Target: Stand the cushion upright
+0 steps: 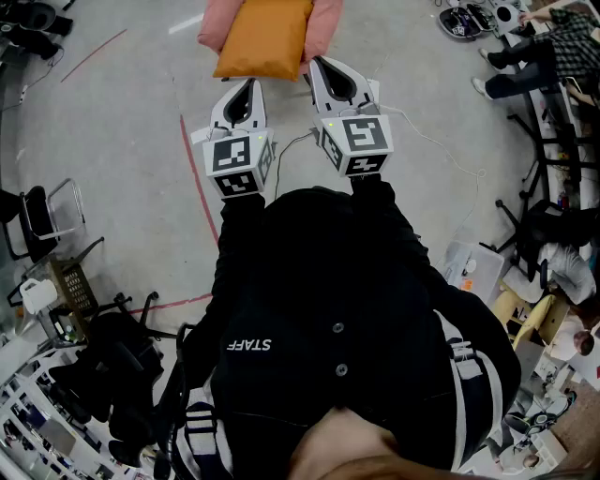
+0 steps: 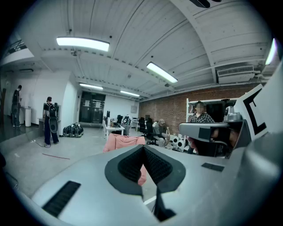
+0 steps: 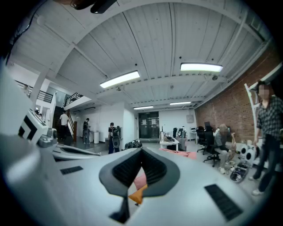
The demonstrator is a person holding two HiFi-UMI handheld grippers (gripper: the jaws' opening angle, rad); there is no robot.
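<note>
An orange cushion [image 1: 263, 37] lies flat on a pink padded seat [image 1: 214, 22] at the top of the head view. My left gripper [image 1: 251, 84] is shut and empty, with its tips just short of the cushion's near left corner. My right gripper [image 1: 319, 64] is also shut with nothing held, its tips beside the cushion's near right corner. In the left gripper view the closed jaws [image 2: 142, 149] point at the pink seat [image 2: 124, 142]. In the right gripper view a bit of orange cushion [image 3: 137, 194] and the pink seat [image 3: 139, 180] show just below the closed jaws [image 3: 141, 152].
Red tape lines [image 1: 199, 178] run over the grey floor. Black office chairs [image 1: 56, 234] and a cluttered desk stand at the left. Seated people [image 1: 553, 47], boxes [image 1: 473, 267] and cables are at the right. Further people stand far off in the hall [image 2: 50, 121].
</note>
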